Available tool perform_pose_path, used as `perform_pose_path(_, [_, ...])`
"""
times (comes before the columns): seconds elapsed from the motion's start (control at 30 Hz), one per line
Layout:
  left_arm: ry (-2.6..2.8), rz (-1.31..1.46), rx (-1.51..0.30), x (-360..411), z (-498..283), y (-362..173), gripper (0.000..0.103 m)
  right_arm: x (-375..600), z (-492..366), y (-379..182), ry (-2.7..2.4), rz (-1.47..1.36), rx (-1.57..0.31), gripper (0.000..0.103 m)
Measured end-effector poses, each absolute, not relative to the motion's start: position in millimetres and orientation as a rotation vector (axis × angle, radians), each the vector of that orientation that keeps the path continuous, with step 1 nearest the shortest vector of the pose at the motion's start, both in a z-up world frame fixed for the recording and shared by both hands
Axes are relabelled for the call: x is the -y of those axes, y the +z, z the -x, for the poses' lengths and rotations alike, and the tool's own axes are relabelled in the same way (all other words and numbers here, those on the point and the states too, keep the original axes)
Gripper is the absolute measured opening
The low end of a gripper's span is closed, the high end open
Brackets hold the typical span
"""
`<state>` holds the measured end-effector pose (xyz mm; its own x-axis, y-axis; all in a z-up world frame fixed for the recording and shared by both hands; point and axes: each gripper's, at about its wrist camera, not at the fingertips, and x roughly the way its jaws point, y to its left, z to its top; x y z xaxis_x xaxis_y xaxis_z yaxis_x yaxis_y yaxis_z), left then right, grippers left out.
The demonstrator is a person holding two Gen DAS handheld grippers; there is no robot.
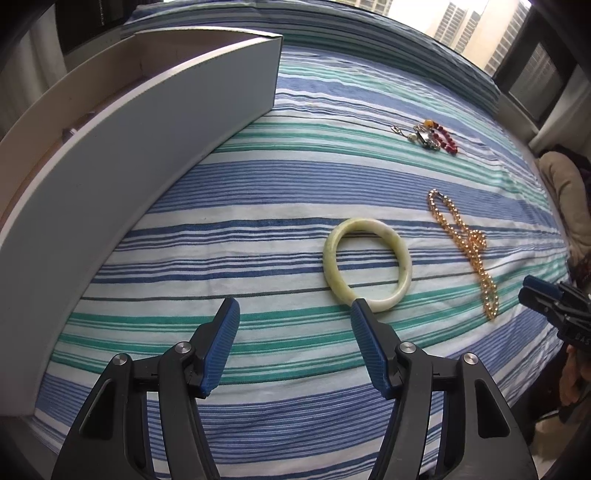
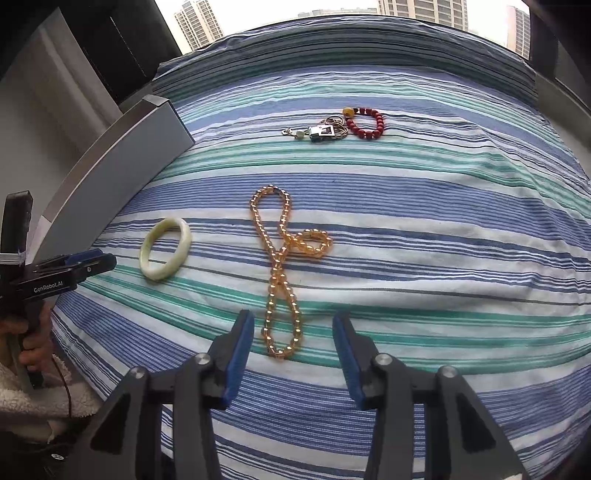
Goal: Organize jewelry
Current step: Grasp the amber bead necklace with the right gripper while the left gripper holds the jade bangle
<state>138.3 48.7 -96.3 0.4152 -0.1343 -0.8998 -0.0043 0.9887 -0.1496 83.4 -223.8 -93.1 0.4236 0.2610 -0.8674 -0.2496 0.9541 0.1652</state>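
Left gripper (image 1: pixel 295 310) jaws apart, jade bangle (image 1: pixel 367 265) just ahead; right gripper (image 2: pixel 293 323) jaws apart, flanking amber necklace (image 2: pixel 282 273).

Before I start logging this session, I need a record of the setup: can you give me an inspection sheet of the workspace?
Surface: blue, teal and white striped bedsheet, slightly wrinkled.
Job's things: pale green stone bangle lying flat; amber bead necklace twisted into loops; red bead bracelet touching a tangle of silver chain and clasps; open white box at the sheet's left edge, contents cannot be told.
Clutter: nothing seen.
Grippers: left tool open, just short of the bangle; right tool open, the necklace's near end between its fingers.
Cables: thin dark cord by the person's left hand.
Surroundings: window with high-rise buildings.
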Motion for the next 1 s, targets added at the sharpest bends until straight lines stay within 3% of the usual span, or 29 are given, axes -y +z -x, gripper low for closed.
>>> perform_pose_path(0.47, [-0.065,0.186,-1.134,-69.9,-126.4,-96.5,0.069,214.4,-64.1,-90.9,0.321,0.02,-1.073,0.045])
perform_pose_path(0.6, [-0.07,0.259,-1.14,-84.3,-130.8,-101.6,0.069,223.1,-58.8,-87.5,0.3,0.009,-1.058,0.056])
perform_pose_path(0.83, [-0.125,0.195,-1.17,-50.4,-153.6,-115.0,0.069,241.6,-67.0,-86.5,0.243,-0.012,-1.05,0.056])
perform_pose_path(0.93, [-0.099,0.124,-1.158,-28.4,-166.9,-121.8,0.062,242.3,-78.7,-88.3,0.26,-0.025,-1.056,0.056])
perform_pose_path(1.0, [-0.073,0.056,-1.16,-13.8,-175.4,-125.4,0.051,238.8,-91.1,-90.5,0.283,-0.009,-1.06,0.056])
